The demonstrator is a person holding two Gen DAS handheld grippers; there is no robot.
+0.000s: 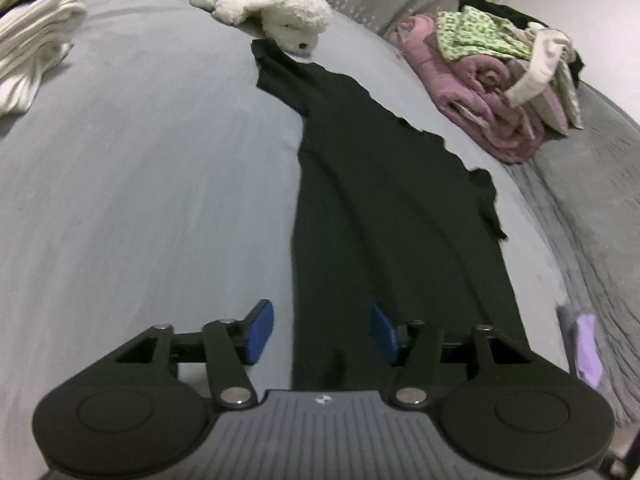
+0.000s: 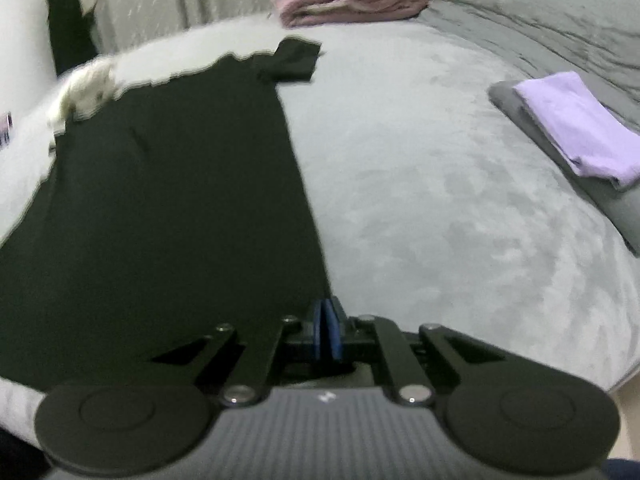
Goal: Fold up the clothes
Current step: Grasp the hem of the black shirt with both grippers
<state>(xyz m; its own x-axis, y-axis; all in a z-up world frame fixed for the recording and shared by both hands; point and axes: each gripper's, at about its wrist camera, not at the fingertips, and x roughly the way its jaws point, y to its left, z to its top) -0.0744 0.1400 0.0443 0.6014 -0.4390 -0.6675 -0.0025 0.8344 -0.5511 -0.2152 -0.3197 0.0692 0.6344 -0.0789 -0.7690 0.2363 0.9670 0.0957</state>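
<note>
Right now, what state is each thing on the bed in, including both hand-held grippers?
black garment: spread flat lengthwise on the bed, one sleeve out to the side.
left hand-held gripper: open, over the garment's near edge, nothing between the pads.
right hand-held gripper: shut, at the garment's near corner; grip on cloth unclear.
lilac cloth: folded.
pink and green pile: unfolded heap.
white clothes: stacked.
plush toy: lying down.

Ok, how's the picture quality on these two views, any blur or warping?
Left wrist view: dim, fisheye bows the bed; the stuffed toy is fairly sharp, the lilac cloth at the right edge smeared. Right wrist view: motion blur gives the black garment a jagged far edge.
</note>
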